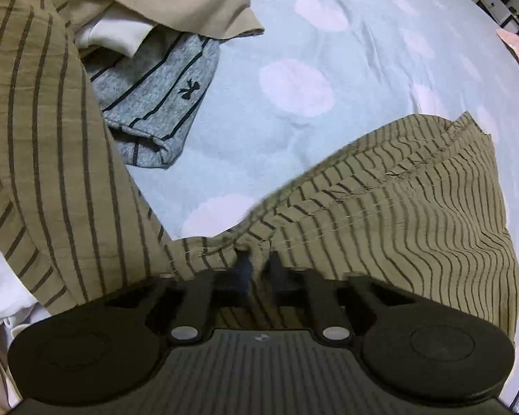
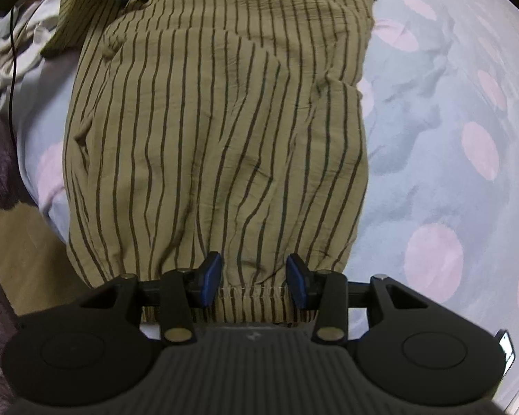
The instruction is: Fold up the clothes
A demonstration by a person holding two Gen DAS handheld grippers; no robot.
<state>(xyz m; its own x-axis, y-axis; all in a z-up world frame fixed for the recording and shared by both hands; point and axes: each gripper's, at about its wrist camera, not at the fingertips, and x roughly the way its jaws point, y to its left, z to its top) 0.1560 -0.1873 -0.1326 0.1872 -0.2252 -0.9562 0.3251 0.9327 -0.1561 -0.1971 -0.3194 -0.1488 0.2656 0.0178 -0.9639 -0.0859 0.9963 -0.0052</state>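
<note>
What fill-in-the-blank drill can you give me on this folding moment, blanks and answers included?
1. The left gripper is ____ on the striped shirt.
2. The right gripper has its fingers ____, with the shirt's hem between them.
3. The bedsheet is light blue with ____ dots.
4. Beside the shirt lies a folded gray garment with ____ stripes.

Missing words: shut; open; pink; black
</note>
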